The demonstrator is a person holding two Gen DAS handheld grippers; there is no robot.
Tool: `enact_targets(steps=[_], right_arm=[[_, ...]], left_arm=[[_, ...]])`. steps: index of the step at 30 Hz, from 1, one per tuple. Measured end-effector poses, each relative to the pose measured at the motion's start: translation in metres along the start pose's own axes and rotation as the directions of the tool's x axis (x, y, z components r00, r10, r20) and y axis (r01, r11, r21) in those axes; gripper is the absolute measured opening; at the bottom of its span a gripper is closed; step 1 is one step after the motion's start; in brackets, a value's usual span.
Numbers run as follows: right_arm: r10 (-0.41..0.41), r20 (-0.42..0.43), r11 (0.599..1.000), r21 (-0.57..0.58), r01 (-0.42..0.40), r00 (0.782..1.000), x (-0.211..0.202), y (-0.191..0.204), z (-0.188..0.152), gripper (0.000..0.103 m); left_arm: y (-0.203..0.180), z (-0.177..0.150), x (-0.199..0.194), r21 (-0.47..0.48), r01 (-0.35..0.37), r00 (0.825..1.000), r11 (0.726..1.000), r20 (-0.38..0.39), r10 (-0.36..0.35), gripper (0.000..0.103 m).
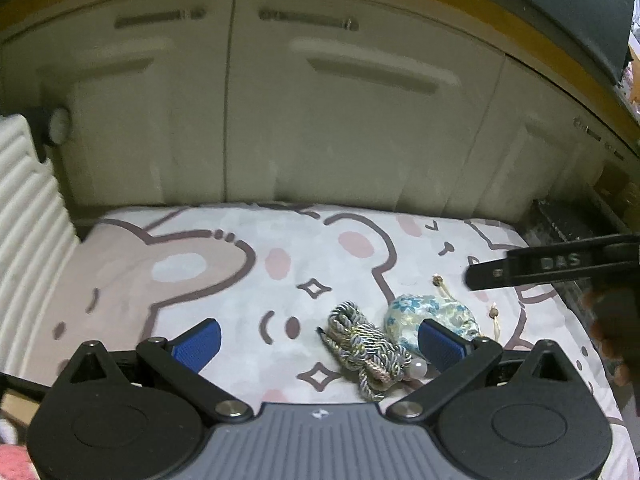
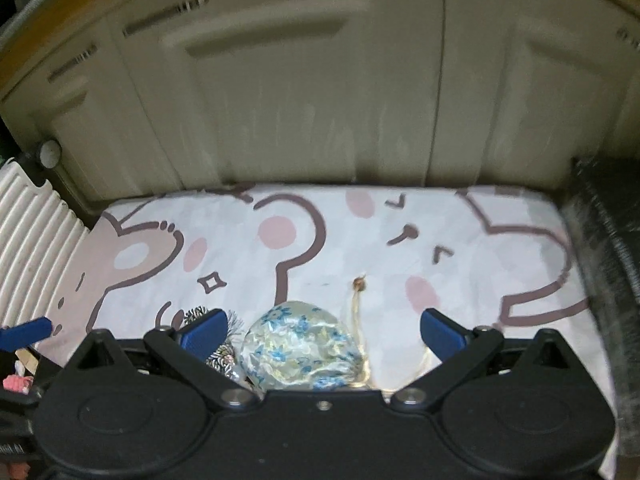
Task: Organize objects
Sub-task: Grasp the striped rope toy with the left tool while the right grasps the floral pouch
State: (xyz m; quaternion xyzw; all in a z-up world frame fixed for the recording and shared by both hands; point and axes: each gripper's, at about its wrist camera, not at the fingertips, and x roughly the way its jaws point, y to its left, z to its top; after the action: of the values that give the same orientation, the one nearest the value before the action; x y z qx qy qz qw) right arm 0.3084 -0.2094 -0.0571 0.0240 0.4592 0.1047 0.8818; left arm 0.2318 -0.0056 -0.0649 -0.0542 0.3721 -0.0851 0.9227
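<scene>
Pouch (image 2: pixel 302 350) between right tongs (image 2: pixel 322 330), wide, untouched | left tongs (image 1: pixel 318 342) wide, empty, over cord (image 1: pixel 366 350)

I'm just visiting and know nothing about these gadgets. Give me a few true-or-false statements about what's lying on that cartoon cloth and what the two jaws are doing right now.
1. A floral pouch lies on the cartoon-print cloth. True.
2. The left gripper is clamped on the braided cord. False: its jaws stand wide apart and the cord lies loose between them.
3. The cord lies beside the pouch. True.
4. The right gripper holds the pouch in the air. False: its jaws are open and the pouch rests on the cloth.
5. The cabinet doors behind the cloth are closed. True.
</scene>
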Motion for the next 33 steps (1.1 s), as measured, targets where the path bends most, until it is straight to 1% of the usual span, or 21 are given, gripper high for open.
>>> enact_targets(steps=[2,6,9,16,19,22,25,28,31,33], right_arm=[[0.006,-0.030,1.000,-0.002,-0.006,1.000,0.014,0.003,0.000,0.103],[0.006,-0.079,0.999,-0.042,-0.009,0.997,0.035,0.014,-0.002,0.103],[0.016,-0.109,0.999,-0.046,-0.021,0.994,0.048,0.020,-0.002,0.103],[-0.012,-0.142,0.997,-0.077,0.001,0.990,0.073,0.029,-0.005,0.103],[-0.040,-0.141,0.996,-0.085,0.028,0.989,0.081,0.028,-0.006,0.103],[-0.075,-0.172,0.995,-0.081,0.061,0.982,0.088,0.020,-0.007,0.103],[-0.052,-0.190,0.997,-0.061,0.041,0.980,0.091,0.008,-0.013,0.103],[-0.064,-0.184,0.997,-0.062,0.054,0.981,0.089,-0.002,-0.013,0.103],[-0.086,-0.174,0.996,-0.042,0.080,0.981,0.086,-0.014,-0.012,0.103],[-0.088,-0.172,0.996,-0.012,0.087,0.981,0.086,-0.024,-0.010,0.103]], left_arm=[[-0.002,-0.001,0.009,-0.006,0.008,1.000,1.000,-0.011,-0.008,0.103],[-0.005,-0.003,0.022,-0.014,0.024,1.000,1.000,-0.016,-0.024,0.103],[-0.010,-0.006,0.029,0.002,0.042,0.999,0.999,-0.018,-0.042,0.103],[-0.018,-0.019,0.036,0.066,0.063,0.998,0.996,-0.030,-0.061,0.103],[-0.019,-0.023,0.038,0.084,0.080,0.997,0.993,-0.026,-0.079,0.103],[-0.023,-0.025,0.041,0.104,0.094,0.995,0.990,-0.024,-0.092,0.103],[-0.026,-0.024,0.043,0.115,0.111,0.994,0.987,-0.024,-0.109,0.103],[-0.026,-0.023,0.045,0.118,0.110,0.994,0.987,-0.018,-0.108,0.103],[-0.022,-0.019,0.049,0.084,0.133,0.991,0.987,-0.032,-0.131,0.103],[-0.018,-0.016,0.054,0.033,0.142,0.989,0.989,-0.043,-0.141,0.103]])
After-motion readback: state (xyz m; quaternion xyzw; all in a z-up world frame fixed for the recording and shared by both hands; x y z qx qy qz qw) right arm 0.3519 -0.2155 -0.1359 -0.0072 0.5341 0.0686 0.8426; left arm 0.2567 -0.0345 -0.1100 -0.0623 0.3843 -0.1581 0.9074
